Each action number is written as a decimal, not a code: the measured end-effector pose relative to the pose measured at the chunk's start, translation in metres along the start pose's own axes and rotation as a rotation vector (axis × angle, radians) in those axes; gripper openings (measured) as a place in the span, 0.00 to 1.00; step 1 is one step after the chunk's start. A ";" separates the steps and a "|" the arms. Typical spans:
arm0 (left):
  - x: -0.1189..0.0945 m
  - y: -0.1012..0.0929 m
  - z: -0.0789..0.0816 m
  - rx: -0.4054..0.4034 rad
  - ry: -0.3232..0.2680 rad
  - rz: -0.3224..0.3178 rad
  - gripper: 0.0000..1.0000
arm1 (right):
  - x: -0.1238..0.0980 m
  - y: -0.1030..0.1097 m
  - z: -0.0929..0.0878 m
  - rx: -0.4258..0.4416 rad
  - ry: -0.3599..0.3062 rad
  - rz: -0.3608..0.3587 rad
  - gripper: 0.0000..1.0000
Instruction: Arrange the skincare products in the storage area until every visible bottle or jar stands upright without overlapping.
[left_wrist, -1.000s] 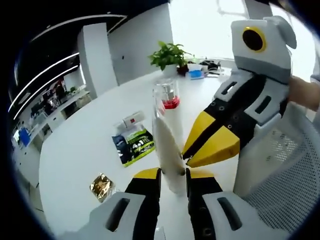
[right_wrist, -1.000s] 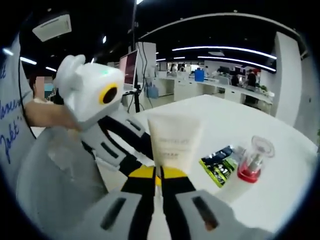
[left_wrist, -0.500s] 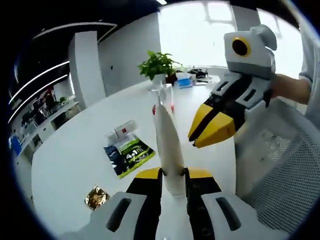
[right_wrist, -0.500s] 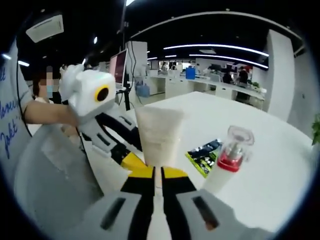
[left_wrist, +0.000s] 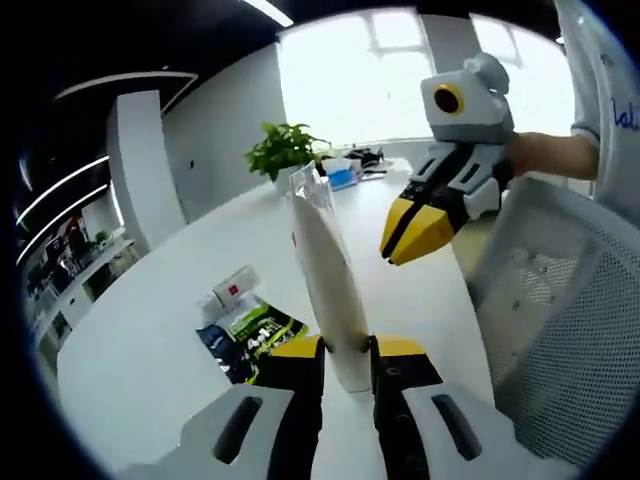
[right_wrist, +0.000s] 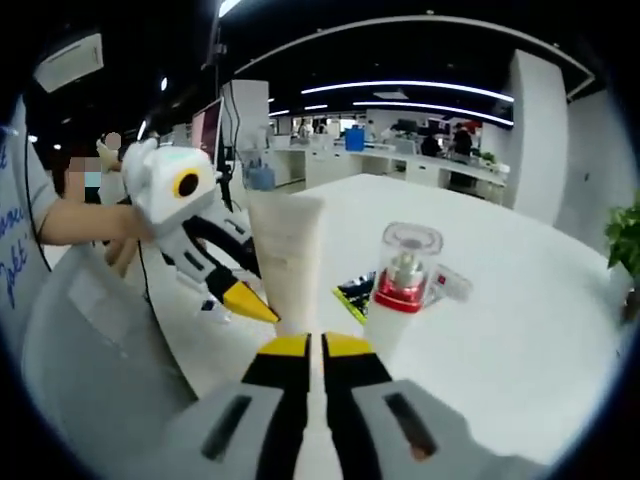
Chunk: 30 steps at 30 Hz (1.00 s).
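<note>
1. Left gripper view: the left tool (left_wrist: 346, 352) sits at the bottom, its yellow-tipped jaws clamped on the base of a white tube (left_wrist: 325, 275) that rises edge-on up the middle of the picture.
2. Behind the tube's top edge peeks a clear-capped bottle (left_wrist: 310, 180), mostly hidden, with a sliver of red at the tube's left edge.
3. Over on the right, the right tool (left_wrist: 400, 240) floats in the air, held by a person's hand (left_wrist: 535, 155); its yellow jaws look pressed together and grip nothing, well apart from the tube.
4. Down on the white surface (left_wrist: 160, 330) lie a green and black sachet (left_wrist: 250, 335) and, just beyond it, a small white box with a red mark (left_wrist: 232, 287).
5. A potted plant (left_wrist: 283, 150) stands at the far end of the surface, and a white mesh chair back (left_wrist: 560, 300) fills the right side.
6. Right gripper view: the right tool (right_wrist: 310, 348) shows its jaws closed together at the bottom, nothing between them.
7. Just beyond the tips stands the white tube (right_wrist: 287, 260), flat face on, wide end up, with the left tool (right_wrist: 245, 300) gripping it low from the left, a hand (right_wrist: 120, 245) behind.
8. Right beside the tube stands the bottle with clear cap and red collar (right_wrist: 402, 285), upright on the surface (right_wrist: 500, 320).
9. Between tube and bottle the green sachet (right_wrist: 352, 292) pokes out, and the small white box (right_wrist: 452, 285) lies just behind the bottle.
</note>
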<state>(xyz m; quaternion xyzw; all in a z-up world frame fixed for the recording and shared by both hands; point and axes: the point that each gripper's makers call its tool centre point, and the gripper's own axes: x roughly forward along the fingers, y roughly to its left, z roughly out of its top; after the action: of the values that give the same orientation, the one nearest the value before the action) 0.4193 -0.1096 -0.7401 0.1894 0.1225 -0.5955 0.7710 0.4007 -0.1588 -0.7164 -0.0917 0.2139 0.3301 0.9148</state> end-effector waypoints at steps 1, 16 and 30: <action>0.001 0.000 0.000 0.008 -0.001 -0.006 0.13 | -0.001 -0.002 0.000 0.003 0.000 -0.005 0.04; 0.015 0.012 0.008 0.113 0.001 -0.101 0.13 | -0.012 -0.020 -0.006 0.030 0.009 -0.063 0.03; 0.025 0.026 0.009 0.099 -0.033 -0.140 0.15 | -0.016 -0.029 -0.006 0.042 0.010 -0.090 0.03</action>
<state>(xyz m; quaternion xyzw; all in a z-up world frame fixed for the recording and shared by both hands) 0.4511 -0.1298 -0.7383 0.2084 0.0930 -0.6565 0.7190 0.4064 -0.1920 -0.7139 -0.0835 0.2208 0.2833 0.9295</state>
